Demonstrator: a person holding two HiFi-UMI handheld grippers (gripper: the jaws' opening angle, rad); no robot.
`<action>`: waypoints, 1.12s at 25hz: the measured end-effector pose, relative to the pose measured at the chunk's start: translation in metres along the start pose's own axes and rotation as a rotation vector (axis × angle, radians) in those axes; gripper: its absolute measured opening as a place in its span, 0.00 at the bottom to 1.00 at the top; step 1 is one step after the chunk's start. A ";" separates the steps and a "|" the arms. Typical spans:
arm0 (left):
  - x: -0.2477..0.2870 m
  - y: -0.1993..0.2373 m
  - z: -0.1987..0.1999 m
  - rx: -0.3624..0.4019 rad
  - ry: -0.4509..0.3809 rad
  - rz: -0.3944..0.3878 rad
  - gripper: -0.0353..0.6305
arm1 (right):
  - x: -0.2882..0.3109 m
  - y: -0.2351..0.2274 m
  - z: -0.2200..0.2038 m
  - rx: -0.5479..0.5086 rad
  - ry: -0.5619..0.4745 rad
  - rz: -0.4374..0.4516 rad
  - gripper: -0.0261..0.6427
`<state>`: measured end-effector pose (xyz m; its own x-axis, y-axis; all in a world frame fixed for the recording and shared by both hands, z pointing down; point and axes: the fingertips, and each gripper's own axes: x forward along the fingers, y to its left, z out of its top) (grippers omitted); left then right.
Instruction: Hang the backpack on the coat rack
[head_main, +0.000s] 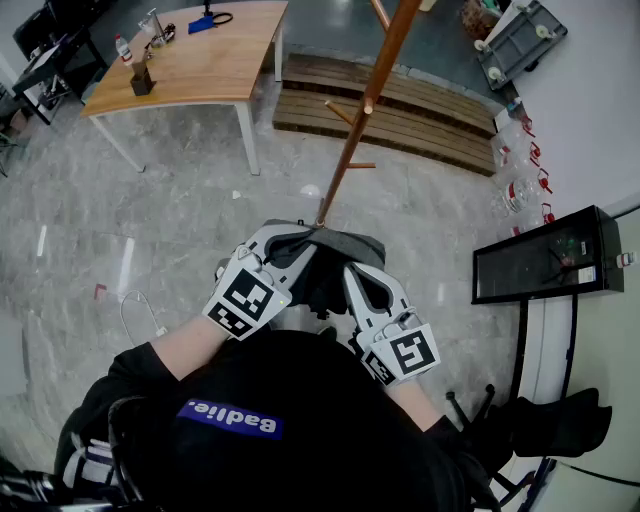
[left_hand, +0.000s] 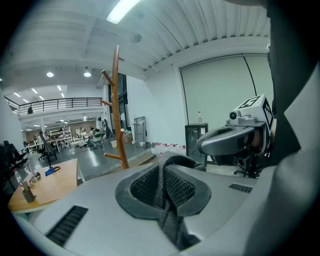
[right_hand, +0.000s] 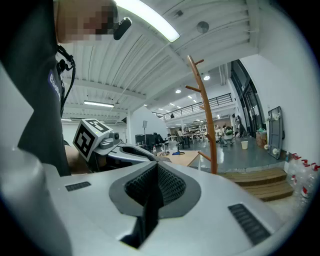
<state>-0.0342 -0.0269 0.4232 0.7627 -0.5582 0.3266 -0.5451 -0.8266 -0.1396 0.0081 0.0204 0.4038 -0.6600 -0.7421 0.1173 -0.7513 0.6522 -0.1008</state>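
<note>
The wooden coat rack rises just ahead of me, its pegs bare; it also stands in the left gripper view and the right gripper view. A dark grey backpack hangs between both grippers, close to the pole's foot. My left gripper is shut on a grey strap of the backpack. To its right, my right gripper is shut on a dark strap. Most of the bag is hidden behind the jaws and my body.
A wooden table with small items stands at the back left. Wooden pallets lie behind the rack. A black glass-fronted cabinet and water bottles line the right wall. A black office chair is at lower right.
</note>
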 end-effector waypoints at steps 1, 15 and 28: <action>0.000 0.000 0.000 -0.002 0.001 0.000 0.11 | 0.000 -0.001 0.000 0.001 0.001 0.002 0.05; 0.017 0.000 0.013 0.017 0.010 0.037 0.11 | -0.006 -0.021 -0.001 0.017 -0.012 0.052 0.05; 0.064 0.078 0.079 0.115 -0.062 0.096 0.11 | 0.001 -0.058 -0.015 0.020 0.033 0.063 0.05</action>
<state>0.0002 -0.1325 0.3594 0.7312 -0.6352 0.2487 -0.5756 -0.7702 -0.2749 0.0515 -0.0159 0.4243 -0.7055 -0.6941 0.1430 -0.7086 0.6937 -0.1290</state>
